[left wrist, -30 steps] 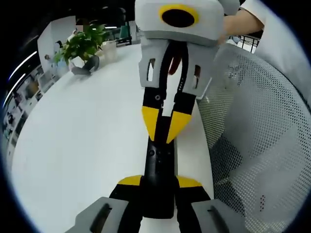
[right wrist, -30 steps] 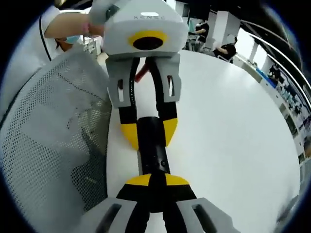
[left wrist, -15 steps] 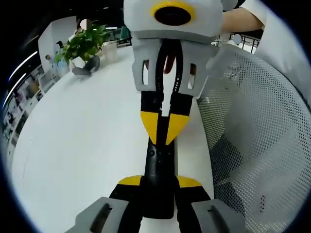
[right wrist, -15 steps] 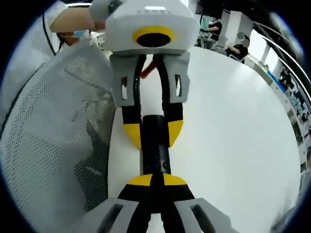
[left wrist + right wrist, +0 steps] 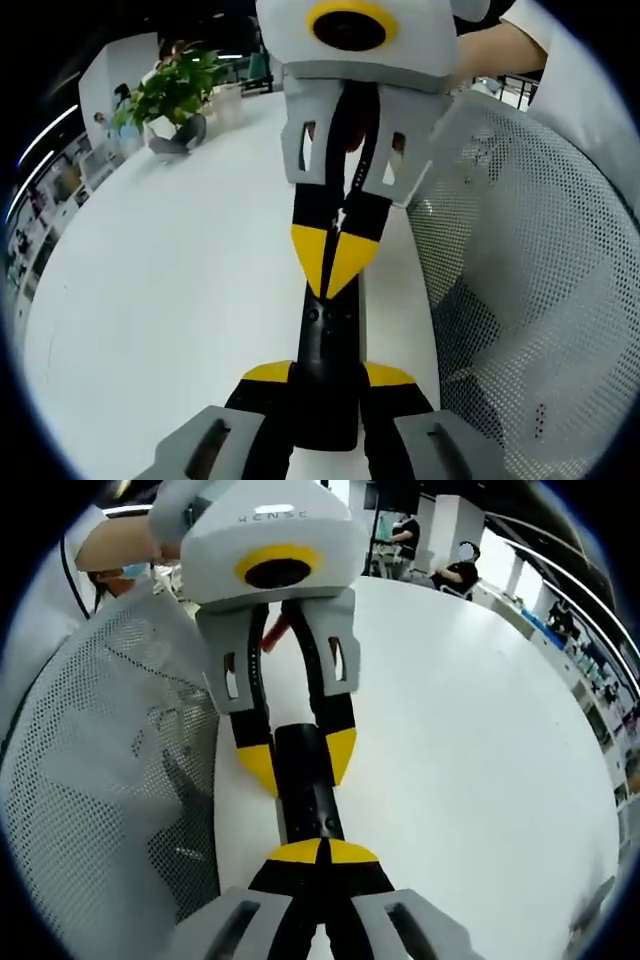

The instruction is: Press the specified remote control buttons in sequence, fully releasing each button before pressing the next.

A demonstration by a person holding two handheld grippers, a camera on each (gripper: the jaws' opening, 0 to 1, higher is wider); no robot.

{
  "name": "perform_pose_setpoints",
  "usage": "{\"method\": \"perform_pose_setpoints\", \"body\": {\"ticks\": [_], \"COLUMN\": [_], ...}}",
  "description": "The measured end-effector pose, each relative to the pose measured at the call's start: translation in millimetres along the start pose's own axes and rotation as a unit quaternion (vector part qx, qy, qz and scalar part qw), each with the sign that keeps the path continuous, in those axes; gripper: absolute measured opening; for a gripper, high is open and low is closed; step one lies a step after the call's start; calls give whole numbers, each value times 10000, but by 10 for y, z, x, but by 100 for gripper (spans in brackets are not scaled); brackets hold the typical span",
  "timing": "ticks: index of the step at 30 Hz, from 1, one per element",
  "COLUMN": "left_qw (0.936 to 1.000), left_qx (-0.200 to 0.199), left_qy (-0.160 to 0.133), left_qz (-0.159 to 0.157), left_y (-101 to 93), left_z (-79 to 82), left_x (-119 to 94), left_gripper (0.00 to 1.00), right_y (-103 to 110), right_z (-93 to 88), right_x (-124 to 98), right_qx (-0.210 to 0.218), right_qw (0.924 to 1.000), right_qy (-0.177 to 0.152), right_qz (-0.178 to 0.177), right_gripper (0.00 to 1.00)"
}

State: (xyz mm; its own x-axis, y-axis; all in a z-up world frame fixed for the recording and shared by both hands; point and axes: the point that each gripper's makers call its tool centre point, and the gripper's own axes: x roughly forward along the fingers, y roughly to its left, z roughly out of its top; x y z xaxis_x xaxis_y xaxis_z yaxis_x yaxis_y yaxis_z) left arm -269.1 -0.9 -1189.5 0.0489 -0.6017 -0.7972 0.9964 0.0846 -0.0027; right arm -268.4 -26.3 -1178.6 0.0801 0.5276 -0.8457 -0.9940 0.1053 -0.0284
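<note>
- Fingers (image 5: pixel 268 374) of the left gripper (image 5: pixel 325 375) pinch the black remote (image 5: pixel 328 345) at 6 o'clock in the left gripper view.
- Fingers (image 5: pixel 350 853) of the right gripper (image 5: pixel 320 852) are pressed together, tips on the remote's top, pointing in from 12 o'clock in the left gripper view.
- Under the remote is the white bench (image 5: pixel 180 270).
- At 3 o'clock sits a mesh chair (image 5: pixel 530 270); at 11 o'clock, a green plant (image 5: pixel 170 95).
</note>
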Motion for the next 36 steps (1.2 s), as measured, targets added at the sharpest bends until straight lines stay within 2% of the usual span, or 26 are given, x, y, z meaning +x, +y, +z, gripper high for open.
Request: {"method": "perform_pose_setpoints", "body": {"ticks": [2, 3, 4, 7, 10, 17, 21, 23, 25, 30, 33, 36], "left_qw": [10000, 10000, 10000, 10000, 10000, 10000, 10000, 10000, 10000, 10000, 10000, 10000], "left_qx": [-9, -13, -16, -25, -16, 2, 17, 26, 34, 29, -14, -24], "left_qy": [1, -1, -7, -31, -58, -63, -29, 4, 28, 56, 49, 74], "left_qz": [8, 11, 14, 17, 12, -6, -14, -11, -11, -7, 6, 17], "left_y": [0, 1, 0, 0, -2, -1, -4, -6, -6, -6, -3, -4], "left_z": [0, 0, 1, 0, 1, 4, 6, 8, 7, 2, 1, 4], "left_x": [1, 2, 2, 1, -1, 1, 1, 3, 4, 5, 6, 8], "left_gripper": [24, 24, 24, 24, 24, 24, 24, 24, 24, 24, 24, 24], "right_y": [39, 56, 29, 52, -24, -21, -29, -20, -24, -30, -40, -11], "right_z": [35, 0, 5, 1, -64, -66, -70, -68, -59, -58, -93, -109], "right_x": [6, 14, 21, 21, 4, 35, 47, 36, 24, -11, -37, -45], "right_qx": [-18, -99, -293, -288, -473, -627, -579, -457, -117, 617, 699, 587], "right_qw": [10000, 9997, 9994, 9993, 9974, 9968, 9967, 9976, 9994, 9978, 9973, 9982], "right_qy": [-14, 134, 145, 235, 517, 503, 554, 471, 248, -246, -197, -55], "right_qz": [97, 149, 64, 56, -136, -31, -140, -216, -230, -39, 65, 102], "right_gripper": [0, 0, 0, 0, 0, 0, 0, 0, 0, 0, 0, 0]}}
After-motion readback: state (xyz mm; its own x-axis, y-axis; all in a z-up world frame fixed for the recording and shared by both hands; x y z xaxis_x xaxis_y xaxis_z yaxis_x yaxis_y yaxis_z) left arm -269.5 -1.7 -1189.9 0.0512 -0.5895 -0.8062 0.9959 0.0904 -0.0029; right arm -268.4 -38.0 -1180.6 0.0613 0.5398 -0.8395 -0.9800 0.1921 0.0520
